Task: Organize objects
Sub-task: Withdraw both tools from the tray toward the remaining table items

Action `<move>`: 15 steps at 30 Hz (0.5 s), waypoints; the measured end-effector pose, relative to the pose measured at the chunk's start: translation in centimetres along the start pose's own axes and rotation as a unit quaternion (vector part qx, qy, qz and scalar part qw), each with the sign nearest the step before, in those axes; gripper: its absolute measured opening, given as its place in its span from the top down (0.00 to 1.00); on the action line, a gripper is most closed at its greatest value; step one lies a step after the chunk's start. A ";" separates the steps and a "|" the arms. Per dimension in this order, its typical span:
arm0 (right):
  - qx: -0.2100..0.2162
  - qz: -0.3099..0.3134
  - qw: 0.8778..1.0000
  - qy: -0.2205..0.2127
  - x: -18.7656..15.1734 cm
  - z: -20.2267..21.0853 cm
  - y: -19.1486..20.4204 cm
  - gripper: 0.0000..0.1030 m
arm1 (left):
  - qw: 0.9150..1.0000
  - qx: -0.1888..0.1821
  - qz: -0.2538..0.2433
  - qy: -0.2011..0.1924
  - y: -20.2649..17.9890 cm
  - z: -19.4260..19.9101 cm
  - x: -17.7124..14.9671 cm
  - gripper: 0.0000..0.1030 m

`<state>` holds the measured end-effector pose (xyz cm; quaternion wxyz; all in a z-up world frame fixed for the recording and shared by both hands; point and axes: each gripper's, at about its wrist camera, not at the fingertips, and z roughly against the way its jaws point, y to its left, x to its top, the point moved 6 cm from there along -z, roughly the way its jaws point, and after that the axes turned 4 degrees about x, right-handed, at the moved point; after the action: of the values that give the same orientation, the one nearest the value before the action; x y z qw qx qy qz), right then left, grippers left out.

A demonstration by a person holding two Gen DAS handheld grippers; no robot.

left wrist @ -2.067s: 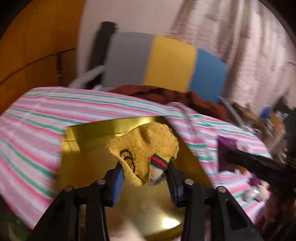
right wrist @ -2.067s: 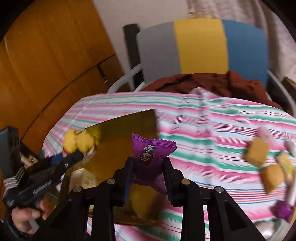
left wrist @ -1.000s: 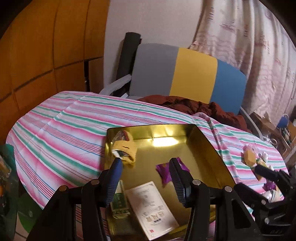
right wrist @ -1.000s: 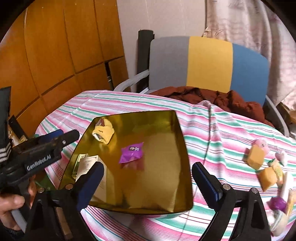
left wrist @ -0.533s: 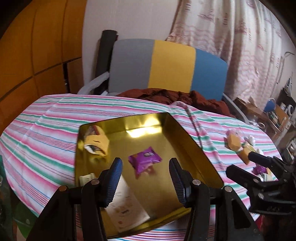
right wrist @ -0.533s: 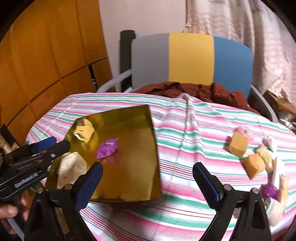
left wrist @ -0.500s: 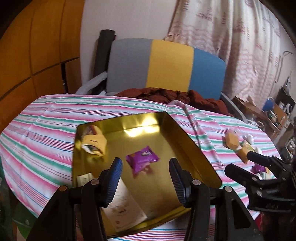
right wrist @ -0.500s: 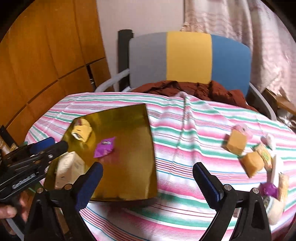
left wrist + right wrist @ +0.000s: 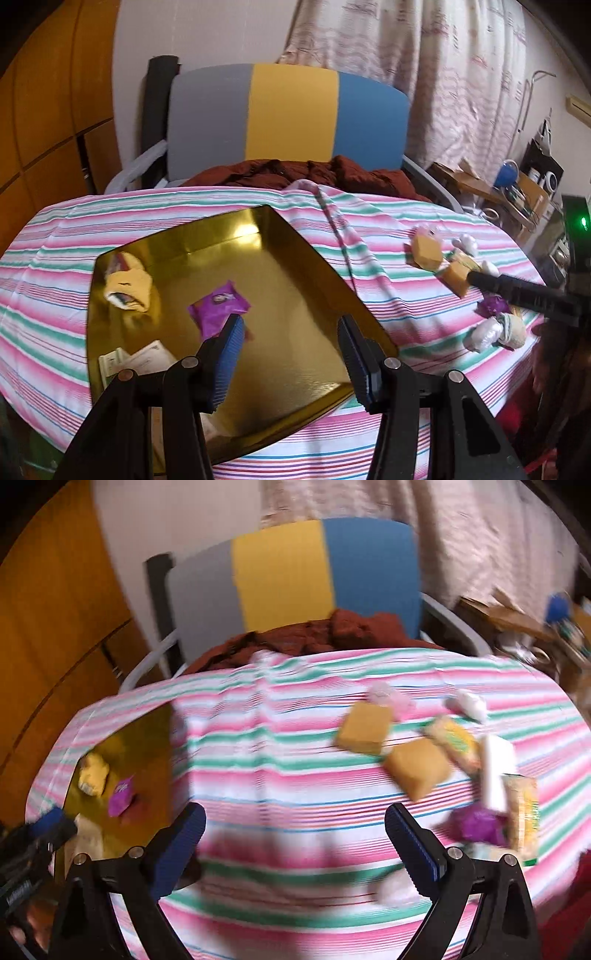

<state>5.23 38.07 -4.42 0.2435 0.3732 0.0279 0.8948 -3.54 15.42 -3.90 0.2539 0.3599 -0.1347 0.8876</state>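
Gold tray (image 9: 295, 258): I see it lying flat on the left part of the bench, holding four things.
Yellow sock (image 9: 127, 290): bunched at the tray's far left corner, clear of the other items.
Purple snack packet (image 9: 218, 306): near the tray's middle, just right of the sock and not touching it.
White paper packet (image 9: 147, 360): at the tray's near left edge, partly hidden behind my left tongs; beside it lies a small green-printed packet I cannot read.
Left tongs (image 9: 290, 350): spread apart and empty, hanging over the tray's near half.
Right tongs (image 9: 295, 843): spread wide and empty, above bare cloth between the tray and the loose pile; this view is blurred.
Loose pile: on the right side of the bench, well apart from the tray: two tan wrapped blocks (image 9: 364, 723), a second purple packet (image 9: 476, 825), a white stick-shaped pack (image 9: 493, 771) and pale wrapped sweets, several touching.
Striped cloth (image 9: 369, 269): pink, green and white, covering the bench.
Chair (image 9: 291, 118): grey, yellow and blue back behind the bench, with a dark red garment (image 9: 295, 173) heaped on its seat.
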 end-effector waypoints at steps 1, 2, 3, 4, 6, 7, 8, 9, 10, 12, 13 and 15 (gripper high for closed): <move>-0.004 -0.012 1.000 -0.003 0.5 0.2 -1.3 0.05 | 1.000 -0.003 -0.003 0.003 -0.4 -0.2 0.0 0.48; -0.012 -0.026 1.000 -0.007 1.1 0.5 -2.7 0.05 | 1.000 -0.004 -0.006 0.004 -0.6 -0.2 0.0 0.48; -0.019 -0.036 0.999 -0.011 1.7 0.7 -3.9 0.04 | 1.000 -0.008 -0.011 0.006 -1.1 -0.4 0.0 0.48; -0.028 -0.048 0.998 -0.017 2.3 0.9 -5.2 0.03 | 1.000 -0.011 -0.016 0.007 -1.5 -0.5 0.1 0.48; -0.052 -0.067 0.996 -0.034 3.6 1.3 -7.9 0.03 | 1.000 -0.016 -0.023 0.010 -2.3 -0.7 0.3 0.48; -0.063 -0.077 0.994 -0.043 4.1 1.5 -9.2 0.03 | 0.999 -0.021 -0.027 0.012 -2.9 -0.8 0.5 0.48; -0.069 -0.090 0.992 -0.053 4.6 1.6 -10.6 0.02 | 0.999 -0.025 -0.031 0.013 -3.2 -0.9 0.6 0.48; -0.072 -0.102 0.990 -0.060 5.0 1.6 -11.7 0.02 | 0.999 -0.029 -0.038 0.012 -3.9 -0.9 0.8 0.48; -0.074 -0.118 0.988 -0.067 5.1 1.6 -12.9 0.02 | 0.998 -0.031 -0.044 0.012 -4.5 -1.0 1.0 0.48; -0.071 -0.157 0.982 -0.082 4.9 1.4 -15.0 0.02 | 0.997 -0.040 -0.060 0.012 -5.9 -1.3 1.5 0.48; -0.067 -0.176 0.979 -0.083 4.7 1.1 -15.9 0.02 | 0.997 -0.044 -0.066 0.014 -6.7 -1.5 1.8 0.48; -0.062 -0.214 0.973 -0.061 3.9 0.2 -17.3 0.02 | 0.996 -0.050 -0.075 0.019 -8.0 -2.1 2.2 0.48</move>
<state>10.22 55.07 -5.68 0.4531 0.3965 0.0366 0.7976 -1.73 23.75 -3.41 0.3397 0.3391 -0.1469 0.8649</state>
